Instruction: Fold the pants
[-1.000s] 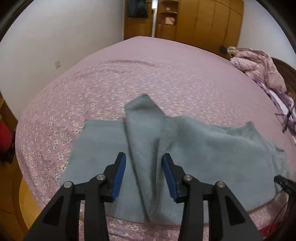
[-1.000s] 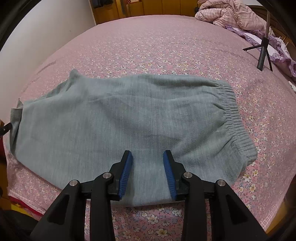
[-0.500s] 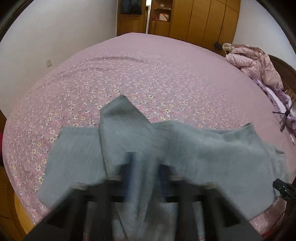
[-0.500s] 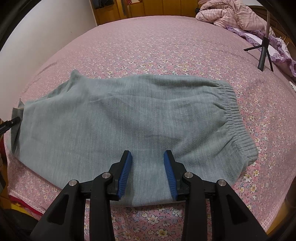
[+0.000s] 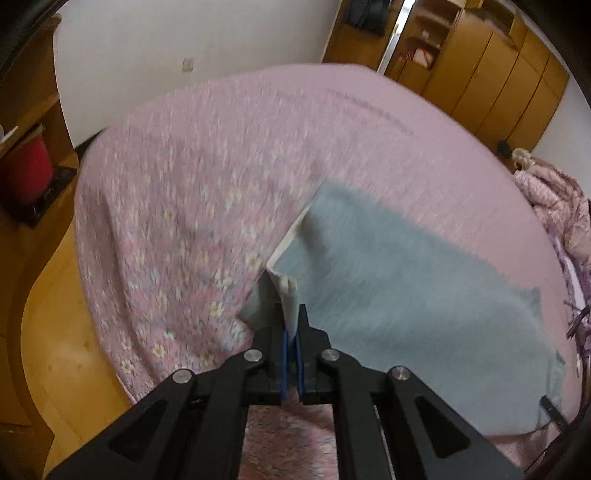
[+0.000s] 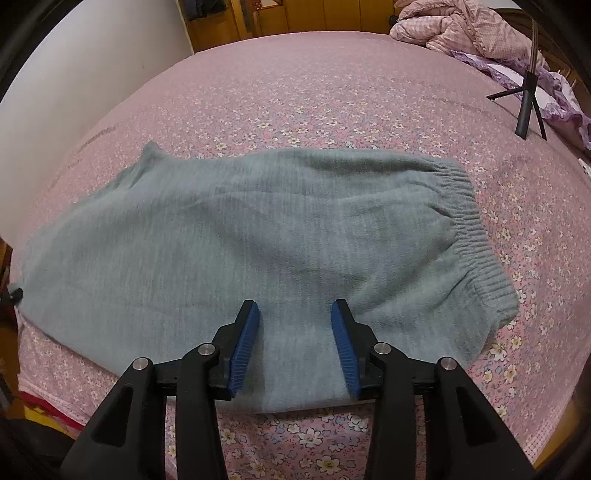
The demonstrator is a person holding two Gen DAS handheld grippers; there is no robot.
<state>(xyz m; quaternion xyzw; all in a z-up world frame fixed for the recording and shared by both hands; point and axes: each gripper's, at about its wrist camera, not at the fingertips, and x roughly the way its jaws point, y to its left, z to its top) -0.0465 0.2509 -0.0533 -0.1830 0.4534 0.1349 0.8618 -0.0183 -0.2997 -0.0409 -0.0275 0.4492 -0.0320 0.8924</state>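
The grey-green knitted pants (image 6: 266,236) lie spread flat on the pink floral bedsheet (image 6: 332,96), near the bed's front edge, with the gathered elastic waistband (image 6: 469,229) to the right and the leg end to the left. In the left wrist view the same pants (image 5: 406,280) stretch away to the right, blurred, and one edge of the fabric rises off the sheet into the left gripper (image 5: 291,350), whose blue-padded fingers (image 5: 283,354) are pressed together, pinching that edge. The right gripper (image 6: 293,343) hovers over the near edge of the pants with its blue-padded fingers (image 6: 243,343) spread apart and nothing between them but the cloth lying below.

Further out on the bed, a black tripod (image 6: 526,107) stands on the sheet at the right, just before a crumpled pink quilt (image 6: 458,26). Wooden wardrobes (image 5: 491,70) line the far wall, and a red container (image 5: 26,170) sits in a wooden shelf left of the bed.
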